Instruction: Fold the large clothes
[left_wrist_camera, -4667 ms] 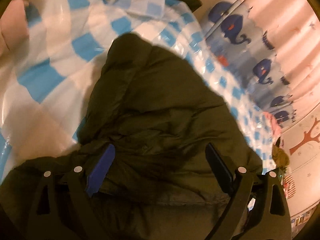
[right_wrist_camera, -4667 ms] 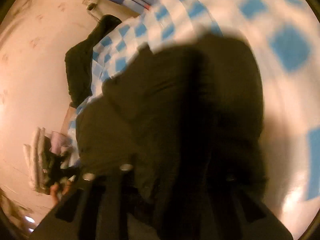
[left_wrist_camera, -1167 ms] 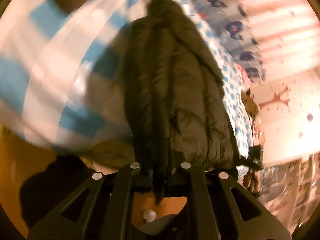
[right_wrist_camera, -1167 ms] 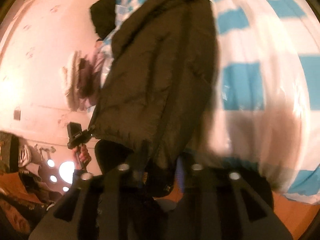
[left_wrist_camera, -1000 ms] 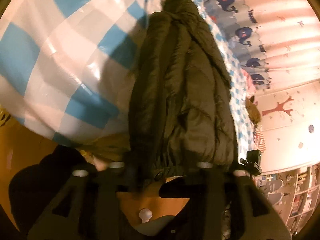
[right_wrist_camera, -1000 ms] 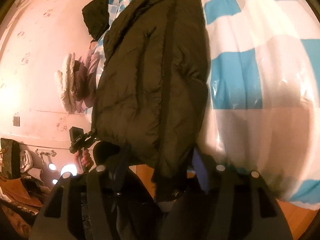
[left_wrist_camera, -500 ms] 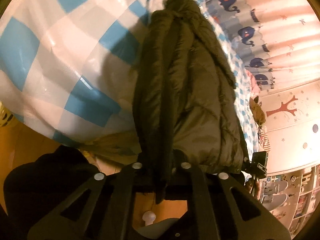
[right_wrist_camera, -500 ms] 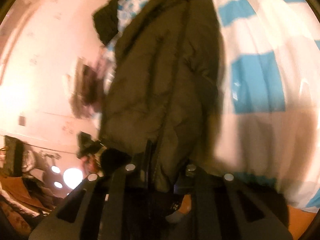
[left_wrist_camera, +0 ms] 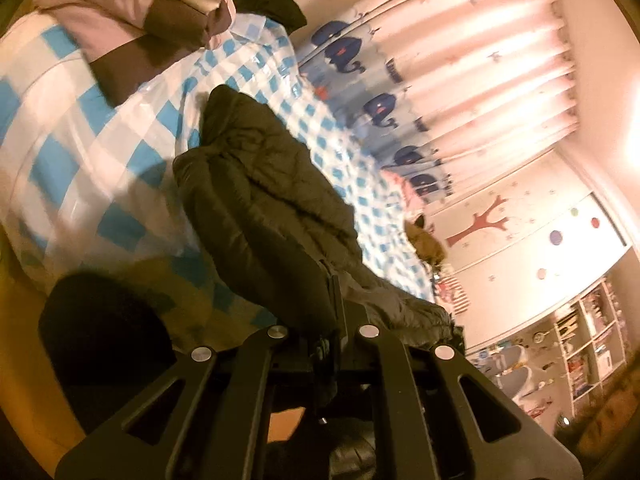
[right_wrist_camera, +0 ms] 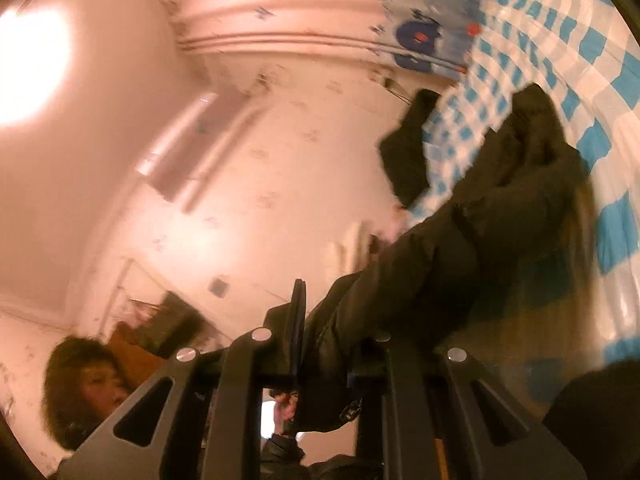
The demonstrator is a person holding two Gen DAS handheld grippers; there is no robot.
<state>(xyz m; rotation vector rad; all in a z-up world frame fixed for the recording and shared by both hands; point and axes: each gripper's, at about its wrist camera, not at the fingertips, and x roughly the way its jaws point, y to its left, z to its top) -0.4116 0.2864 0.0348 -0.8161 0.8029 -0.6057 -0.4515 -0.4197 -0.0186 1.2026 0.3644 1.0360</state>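
Note:
A dark olive puffer jacket (left_wrist_camera: 264, 216) lies lengthwise on a bed with a blue-and-white checked cover (left_wrist_camera: 92, 140). My left gripper (left_wrist_camera: 328, 320) is shut on the jacket's near hem and holds it raised off the bed edge. In the right wrist view the same jacket (right_wrist_camera: 480, 232) runs away from me over the checked cover (right_wrist_camera: 600, 92). My right gripper (right_wrist_camera: 332, 320) is shut on the other corner of the hem, which hangs down between the fingers.
Folded bedding and a brown-and-pink pillow (left_wrist_camera: 132, 28) sit at the head of the bed. Another dark garment (right_wrist_camera: 408, 160) hangs over the far bed edge. Whale-print curtains (left_wrist_camera: 400, 80), a wardrobe (left_wrist_camera: 540, 236) and shelves (left_wrist_camera: 588, 348) stand beyond. The person's head (right_wrist_camera: 88, 388) is at lower left.
Both grippers have lifted and tilted upward with the jacket hem held, so the views now show the room beyond the bed. About a second ago both grippers opened briefly, then shut again on the hem.

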